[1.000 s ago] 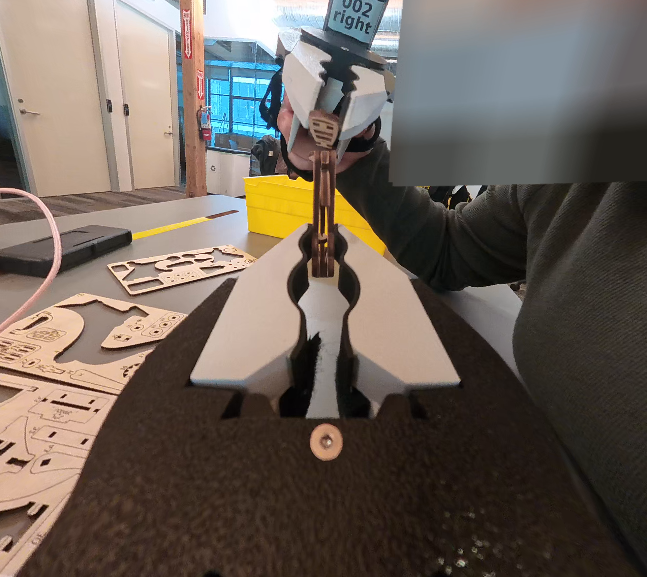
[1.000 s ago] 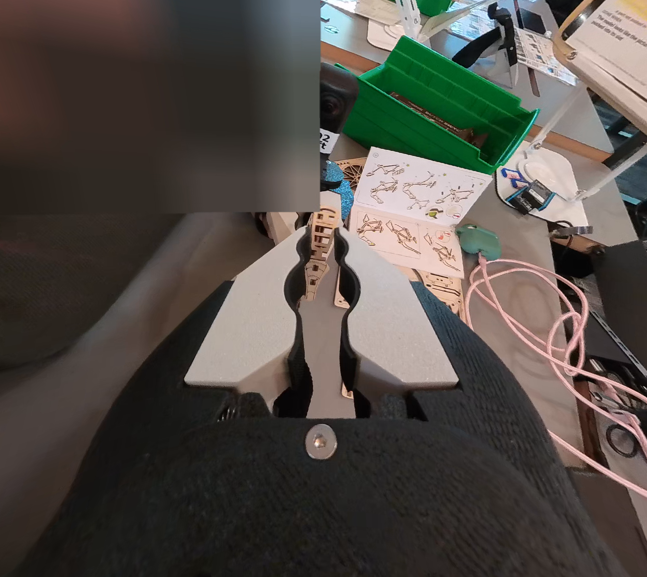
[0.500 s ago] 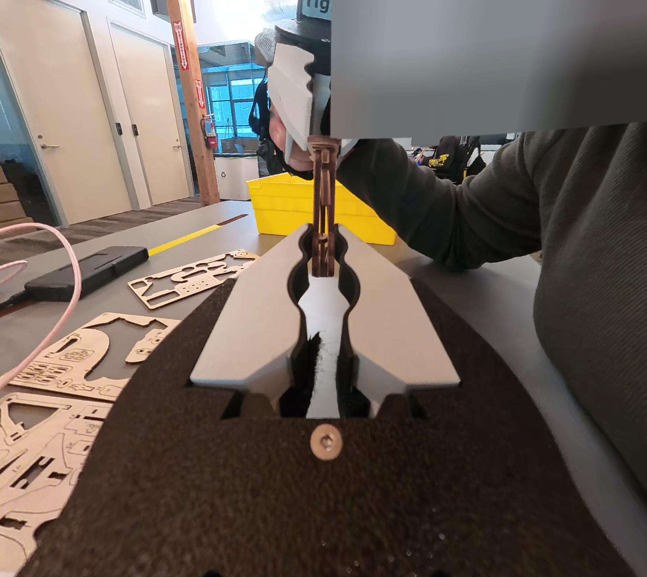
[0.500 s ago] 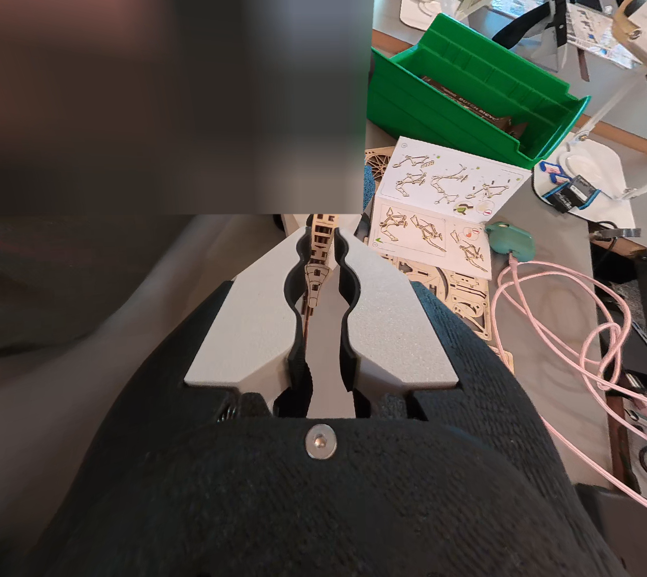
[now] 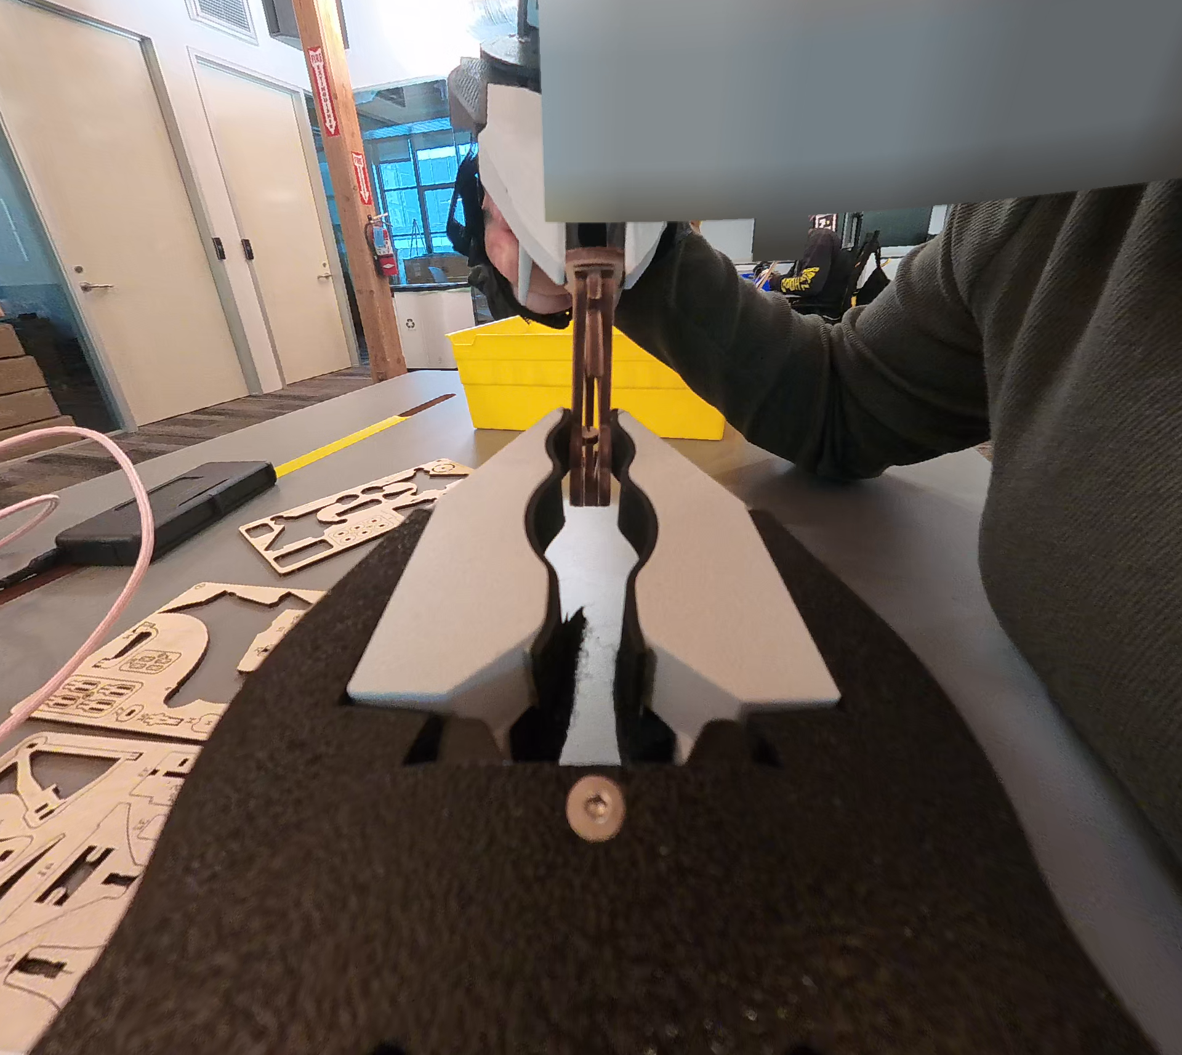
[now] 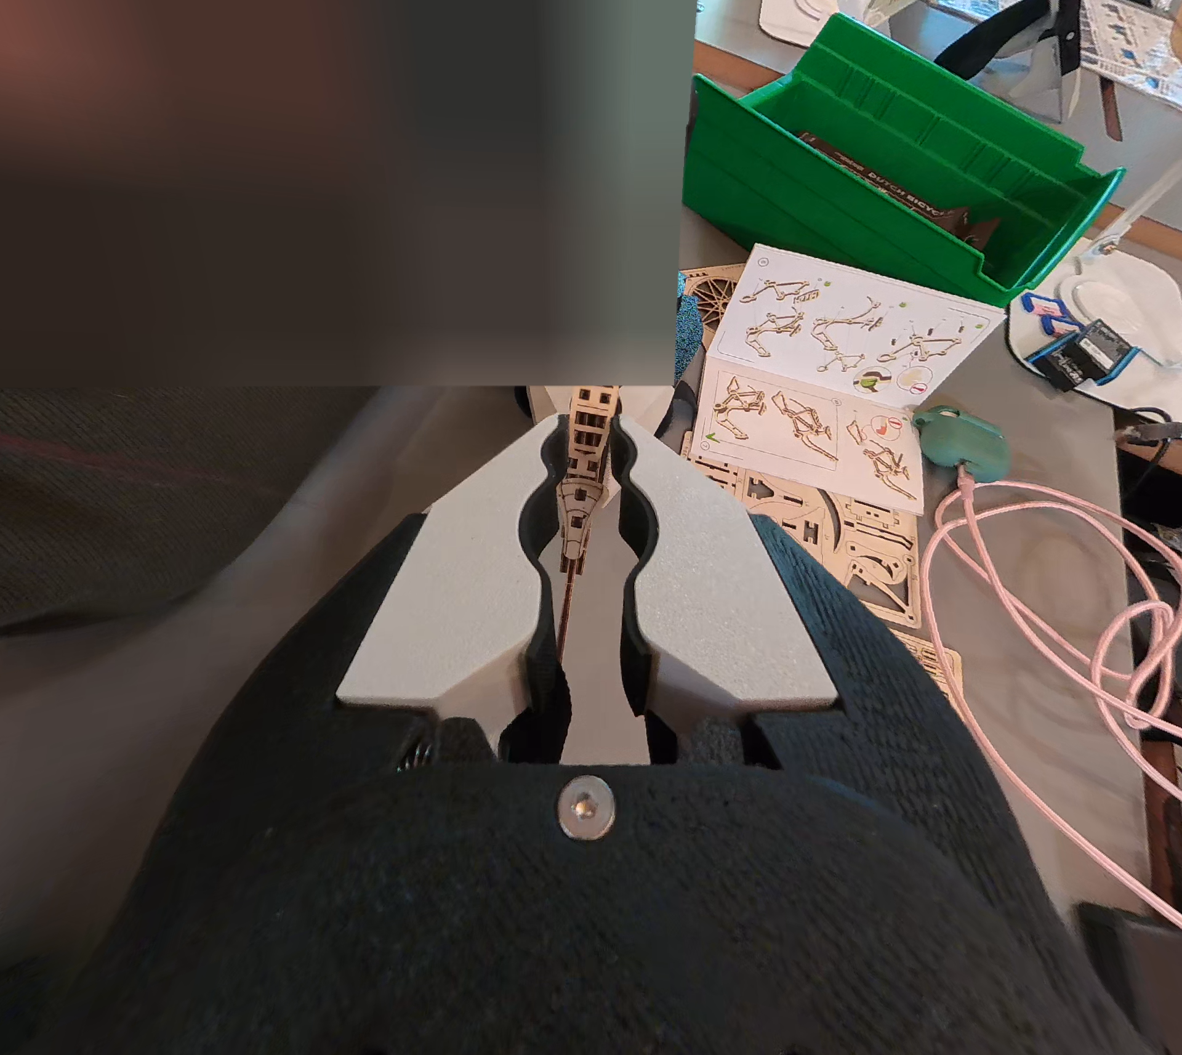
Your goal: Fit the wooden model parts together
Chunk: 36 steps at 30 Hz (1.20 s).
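Observation:
In the left wrist view, my left gripper (image 5: 590, 423) is shut on the lower end of a thin dark wooden model part (image 5: 590, 371) that stands upright, edge-on. My right gripper (image 5: 591, 263) comes down from above and is shut on the top end of the same part; a blurred patch hides most of it. In the right wrist view, my right gripper (image 6: 591, 429) pinches the slotted wooden part (image 6: 585, 461) between its fingertips, with a thin strip running back between the fingers. The left gripper is mostly hidden there.
A yellow bin (image 5: 531, 384), punched wooden sheets (image 5: 358, 512), a black case (image 5: 173, 503) and a pink cable (image 5: 128, 576) lie on the grey table. The right wrist view shows a green bin (image 6: 895, 179), an instruction sheet (image 6: 831, 371) and more wooden sheets (image 6: 831, 544). A person's sleeve (image 5: 959, 352) is at right.
The right gripper has come closer to the left wrist camera and sits larger in its view. Both grippers stay shut on the wooden part. The background has shifted slightly in both views.

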Each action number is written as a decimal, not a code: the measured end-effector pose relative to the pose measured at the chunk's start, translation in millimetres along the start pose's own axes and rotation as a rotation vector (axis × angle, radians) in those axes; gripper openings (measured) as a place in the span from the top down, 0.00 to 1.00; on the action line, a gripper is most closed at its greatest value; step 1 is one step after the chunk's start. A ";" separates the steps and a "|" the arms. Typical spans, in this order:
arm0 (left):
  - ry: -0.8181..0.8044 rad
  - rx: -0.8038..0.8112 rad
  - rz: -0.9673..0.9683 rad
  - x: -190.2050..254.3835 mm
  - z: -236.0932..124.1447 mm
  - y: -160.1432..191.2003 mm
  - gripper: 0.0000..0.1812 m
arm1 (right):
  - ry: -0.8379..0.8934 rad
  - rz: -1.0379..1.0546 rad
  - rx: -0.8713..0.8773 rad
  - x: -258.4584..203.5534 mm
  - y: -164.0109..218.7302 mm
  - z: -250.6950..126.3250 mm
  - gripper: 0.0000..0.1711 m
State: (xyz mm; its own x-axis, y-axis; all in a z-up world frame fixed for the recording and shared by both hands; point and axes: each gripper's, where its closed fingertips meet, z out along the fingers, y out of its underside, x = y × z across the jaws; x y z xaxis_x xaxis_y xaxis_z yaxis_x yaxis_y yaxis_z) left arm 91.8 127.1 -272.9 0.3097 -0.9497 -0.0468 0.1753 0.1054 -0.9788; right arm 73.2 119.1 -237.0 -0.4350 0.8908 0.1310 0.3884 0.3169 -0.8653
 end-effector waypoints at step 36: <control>0.001 0.029 -0.071 -1.4 -0.2 -3.7 0.97 | -0.040 0.102 -0.010 3.5 9.8 8.6 0.94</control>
State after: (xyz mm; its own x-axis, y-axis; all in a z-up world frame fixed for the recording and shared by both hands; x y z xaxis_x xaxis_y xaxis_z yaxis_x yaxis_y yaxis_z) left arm 90.5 128.0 -269.2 0.2941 -0.9555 0.0219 0.2238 0.0466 -0.9735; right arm 68.4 122.6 -249.2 -0.4246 0.9051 0.0228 0.4401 0.2283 -0.8684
